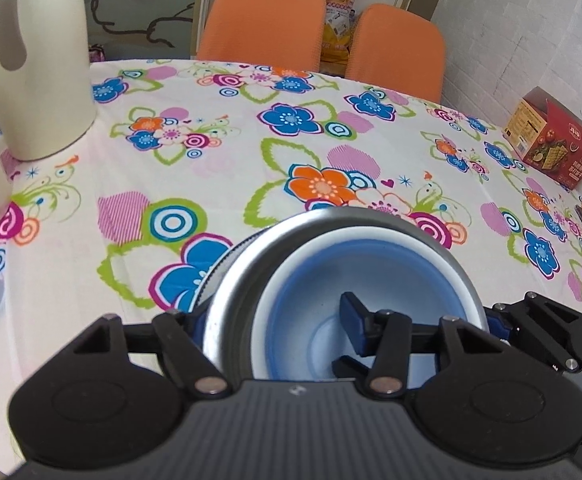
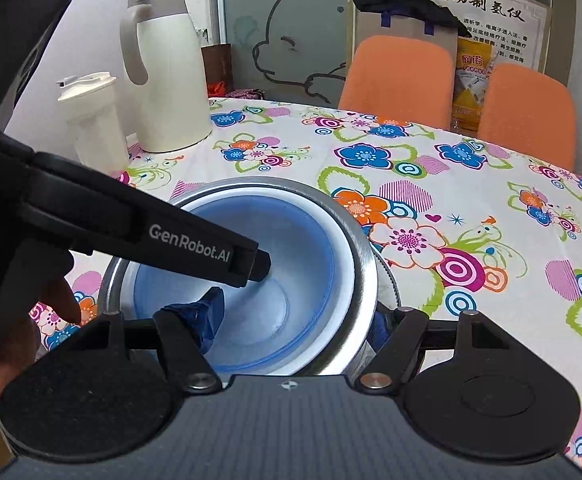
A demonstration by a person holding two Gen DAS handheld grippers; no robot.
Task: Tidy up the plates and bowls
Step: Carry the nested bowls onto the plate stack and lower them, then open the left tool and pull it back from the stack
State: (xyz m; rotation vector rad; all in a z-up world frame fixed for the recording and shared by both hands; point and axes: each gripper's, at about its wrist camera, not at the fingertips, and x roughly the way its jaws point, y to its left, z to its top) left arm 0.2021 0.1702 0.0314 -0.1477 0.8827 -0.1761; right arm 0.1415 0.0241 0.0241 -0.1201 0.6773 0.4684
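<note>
Left hand-held gripper (image 1: 277, 330): pinching the near-left wall of the nested bowls, one finger inside (image 1: 353, 326), the other outside the steel rim.
Right hand-held gripper (image 2: 297, 322): clamped across the opposite wall of the same stack, one blue-padded finger inside (image 2: 211, 320), the other outside by the rim.
Blue-and-white plastic bowl (image 1: 331, 268): seated inside the larger round stainless-steel bowl (image 1: 231, 300); both sit together at the near edge of the floral-clothed table (image 1: 251, 160). Whether the stack rests on the cloth or is lifted, cannot tell.
Other items: tall cream thermos jug (image 2: 167, 76) and white lidded bottle (image 2: 91, 120) at the far left; red cardboard food box (image 1: 551, 140) at the far right; two orange chair backs (image 1: 263, 20) beyond.
Progress: nesting of these two bowls looks done. A ridged edge shows under the steel bowl's rim; what it belongs to is unclear. No plates visible. Remaining, probably: setting the stack in its final place.
</note>
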